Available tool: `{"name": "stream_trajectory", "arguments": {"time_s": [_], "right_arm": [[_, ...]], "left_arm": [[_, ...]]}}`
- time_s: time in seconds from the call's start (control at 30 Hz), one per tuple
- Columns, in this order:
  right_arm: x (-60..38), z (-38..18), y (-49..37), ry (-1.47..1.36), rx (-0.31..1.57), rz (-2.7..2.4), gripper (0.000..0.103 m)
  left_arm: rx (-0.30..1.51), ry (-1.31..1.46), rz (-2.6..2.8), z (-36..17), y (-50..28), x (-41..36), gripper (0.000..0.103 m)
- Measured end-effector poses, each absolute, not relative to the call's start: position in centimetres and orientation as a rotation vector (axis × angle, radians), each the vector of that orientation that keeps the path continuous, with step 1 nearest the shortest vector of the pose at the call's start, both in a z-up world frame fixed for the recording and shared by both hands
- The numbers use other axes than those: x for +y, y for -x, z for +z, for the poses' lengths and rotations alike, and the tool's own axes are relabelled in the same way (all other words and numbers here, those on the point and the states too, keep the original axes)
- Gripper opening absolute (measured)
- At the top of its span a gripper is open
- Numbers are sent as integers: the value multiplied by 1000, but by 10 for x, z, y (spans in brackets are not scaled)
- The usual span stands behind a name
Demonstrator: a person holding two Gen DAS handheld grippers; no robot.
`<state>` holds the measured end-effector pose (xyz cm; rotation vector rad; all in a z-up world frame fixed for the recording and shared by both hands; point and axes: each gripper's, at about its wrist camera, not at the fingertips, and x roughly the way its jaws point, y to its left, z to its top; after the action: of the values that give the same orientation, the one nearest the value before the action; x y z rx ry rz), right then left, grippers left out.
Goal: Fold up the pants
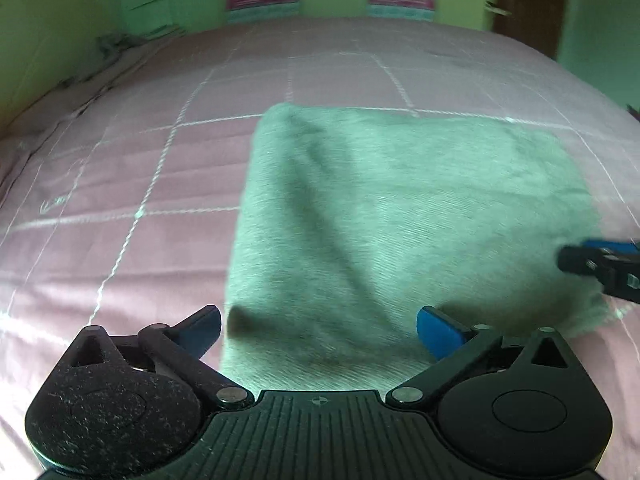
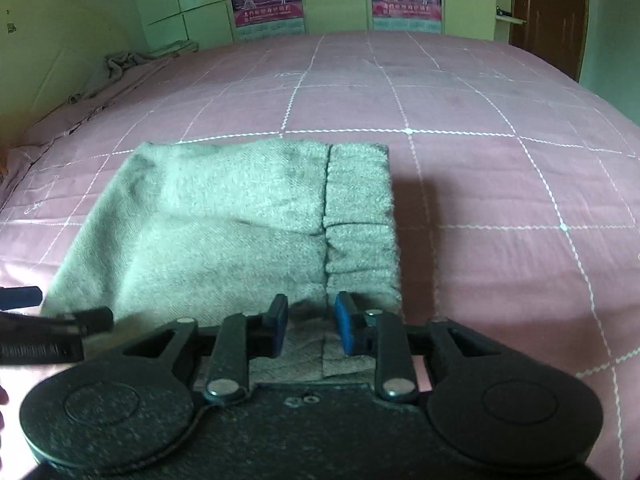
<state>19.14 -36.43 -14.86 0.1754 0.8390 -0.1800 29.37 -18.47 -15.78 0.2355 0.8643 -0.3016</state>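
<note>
The left gripper (image 1: 318, 326) is being held with its jaws spread wide above the near edge of the folded grey-green pants (image 1: 400, 220), which are lying on the pink checked bedspread (image 1: 120, 184). The right gripper (image 2: 311, 330) is being held partly open, nothing clamped, at the waistband (image 2: 360, 216).

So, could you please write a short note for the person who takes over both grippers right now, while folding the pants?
Left gripper: open wide, empty, at the near edge of the folded grey-green fleece pants.
Right gripper: partly open, gripping nothing, fingers either side of the near edge by the ribbed waistband.
Pants: a compact rectangle on the pink quilted bedspread, waistband at the right end.
Done: the main folds appear made.
Left: probably one more fold, or just smooth the wrinkles and withdraw. A crumpled grey cloth lies at the far left corner.
</note>
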Motion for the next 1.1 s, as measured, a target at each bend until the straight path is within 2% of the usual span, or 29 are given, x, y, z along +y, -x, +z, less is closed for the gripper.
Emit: {"name": "stream_trajectory", "arguments": {"time_s": [0.23, 0.37, 0.43, 0.7, 0.83, 1.03, 1.1], "right_arm": [[-353, -125, -180, -172, 791, -184, 31], [-344, -126, -175, -92, 783, -222, 42], [-343, -141, -182, -52, 869, -229, 41], [-348, -116, -153, -151, 763, -240, 43], [-346, -124, -150, -128, 859, -242, 42], [-346, -101, -112, -233, 818, -217, 50], [-344, -93, -96, -255, 809, -199, 60]], "left_arm": [[881, -262, -262, -137, -275, -190, 103], [880, -297, -233, -135, -268, -194, 103], [866, -311, -212, -134, -265, -195, 103], [888, -218, -181, -116, -255, -185, 103], [894, -254, -173, -111, -243, -187, 103], [885, -264, -168, -88, -212, -173, 103], [879, -237, -173, -76, -198, -165, 103]]}}
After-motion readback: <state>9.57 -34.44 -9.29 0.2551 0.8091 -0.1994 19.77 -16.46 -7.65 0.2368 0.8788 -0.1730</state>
